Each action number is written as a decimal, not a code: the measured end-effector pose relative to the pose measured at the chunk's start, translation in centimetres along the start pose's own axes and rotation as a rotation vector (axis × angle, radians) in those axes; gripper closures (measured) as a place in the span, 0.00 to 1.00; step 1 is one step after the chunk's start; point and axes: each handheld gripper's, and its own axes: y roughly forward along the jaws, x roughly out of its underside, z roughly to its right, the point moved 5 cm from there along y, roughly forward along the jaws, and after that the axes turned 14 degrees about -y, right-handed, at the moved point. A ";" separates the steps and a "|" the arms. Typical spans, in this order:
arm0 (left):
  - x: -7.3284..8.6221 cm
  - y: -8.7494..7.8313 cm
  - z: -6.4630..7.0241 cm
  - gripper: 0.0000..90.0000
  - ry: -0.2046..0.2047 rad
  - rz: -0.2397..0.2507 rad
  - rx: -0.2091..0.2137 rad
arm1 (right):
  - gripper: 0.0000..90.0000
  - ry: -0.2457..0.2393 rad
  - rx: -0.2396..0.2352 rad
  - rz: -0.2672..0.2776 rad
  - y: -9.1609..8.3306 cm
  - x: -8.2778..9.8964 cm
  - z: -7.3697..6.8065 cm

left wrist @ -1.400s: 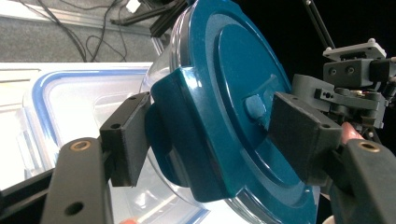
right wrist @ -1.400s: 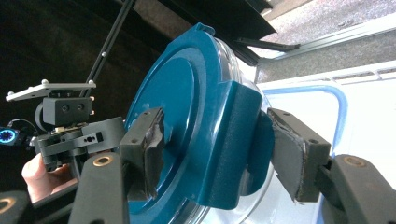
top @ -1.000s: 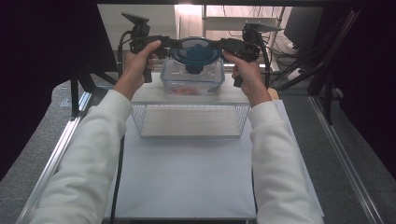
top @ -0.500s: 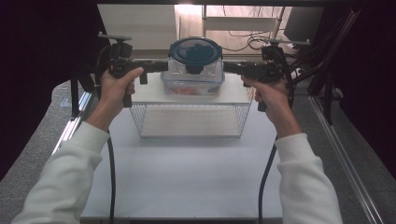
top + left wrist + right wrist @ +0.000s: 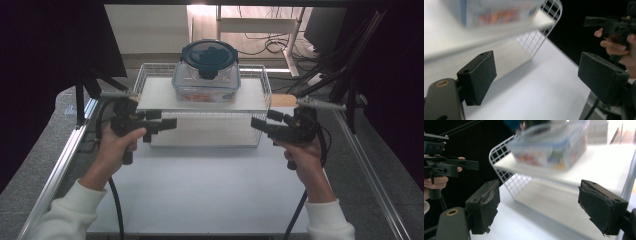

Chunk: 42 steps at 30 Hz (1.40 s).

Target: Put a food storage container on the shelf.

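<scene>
Squarely upright, container [image 5: 206, 72] lid up.

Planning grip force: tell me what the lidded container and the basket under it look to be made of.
Container: likely clear glossy plastic, contents showing through its walls; lid dark blue, probably plastic.
Basket: thin white wire grid, apparently coated metal.

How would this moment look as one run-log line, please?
container: on board across wire basket, lid on | left gripper: jaws open, empty | right gripper: jaws open, empty | both: apart from container
</scene>
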 end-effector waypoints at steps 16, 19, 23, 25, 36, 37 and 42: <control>10.6 -0.5 -5.4 0.18 0.025 -0.009 -0.125 | 0.21 0.024 0.073 -0.131 -1.2 10.7 -1.6; 12.0 -0.4 -6.4 0.20 -0.034 -0.003 -0.118 | 0.21 0.048 0.092 -0.191 -0.7 13.1 -1.7; 12.5 -0.1 -6.8 0.20 -0.055 -0.030 -0.112 | 0.21 0.042 0.108 -0.246 0.3 14.7 -1.8; 12.6 0.1 -6.8 0.20 -0.050 -0.029 -0.122 | 0.21 0.041 0.090 -0.262 0.7 15.1 -2.1; 13.0 0.6 -7.7 0.20 -0.040 -0.040 -0.163 | 0.22 0.036 0.120 -0.257 0.1 15.1 -1.4; 13.0 0.6 -7.8 0.20 -0.043 -0.043 -0.162 | 0.22 0.037 0.124 -0.255 0.1 15.1 -1.4; 13.5 1.0 -9.0 0.20 -0.056 -0.059 -0.178 | 0.22 0.022 0.128 -0.253 0.0 15.0 -1.3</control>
